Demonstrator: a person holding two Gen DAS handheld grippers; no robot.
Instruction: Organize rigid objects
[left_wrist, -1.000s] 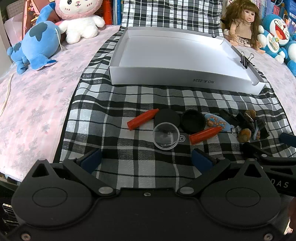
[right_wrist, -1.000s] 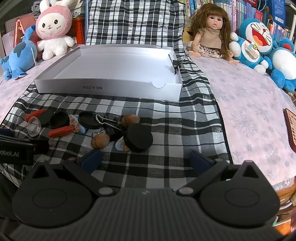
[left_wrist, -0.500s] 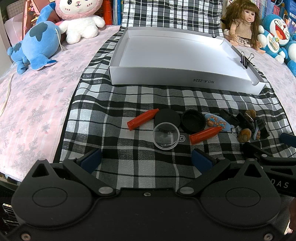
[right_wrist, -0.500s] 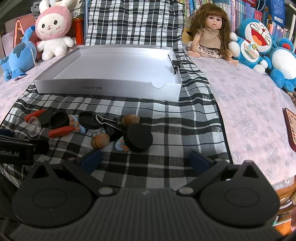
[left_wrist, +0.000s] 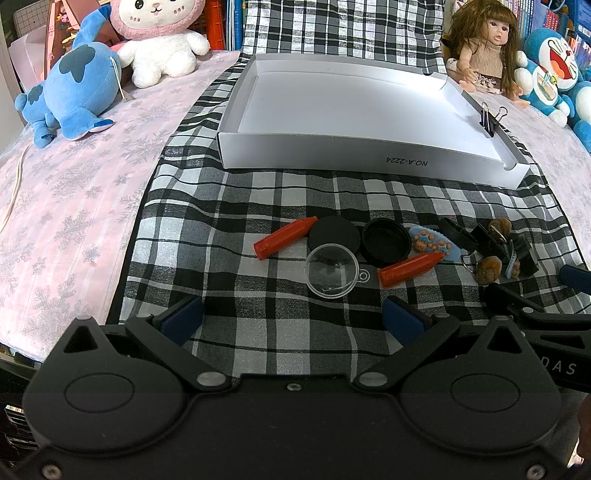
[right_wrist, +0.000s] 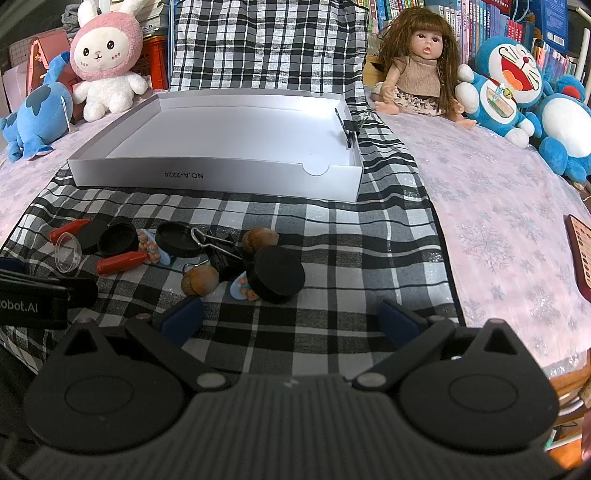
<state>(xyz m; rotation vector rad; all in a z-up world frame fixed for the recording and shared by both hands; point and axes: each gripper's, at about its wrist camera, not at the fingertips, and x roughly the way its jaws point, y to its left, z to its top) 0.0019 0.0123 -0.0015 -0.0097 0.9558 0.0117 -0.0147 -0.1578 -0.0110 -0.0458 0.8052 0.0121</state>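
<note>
Pink snowflake bedding (left_wrist: 66, 206) covers the bed, with a black-and-white plaid cloth (left_wrist: 258, 192) laid over its middle and a doll (right_wrist: 417, 62) and plush toys lined up along the back. On the cloth, your white box (left_wrist: 332, 147) sits open toward the far side; a binder clip (left_wrist: 489, 118) is clamped on its right wall.

Nearer you, the small things lie in a loose row on the plaid. From the left wrist view, a red crayon (left_wrist: 284, 238) touches a black cap (left_wrist: 334, 236), a clear cup (left_wrist: 331, 271) lies just in front of that cap, and a second black lid (left_wrist: 386, 242) sits beside a second crayon (left_wrist: 410, 269). To the right, in the right wrist view, two acorns (right_wrist: 199, 278), a black clip (right_wrist: 218, 245) and a black puck (right_wrist: 275, 273) are bunched together, touching.

Your left tool (left_wrist: 293, 315) hovers low over the cloth just short of the cup, jaws spread wide, holding nothing. Your right tool (right_wrist: 290, 319) is likewise spread wide and empty, just short of the puck.
</note>
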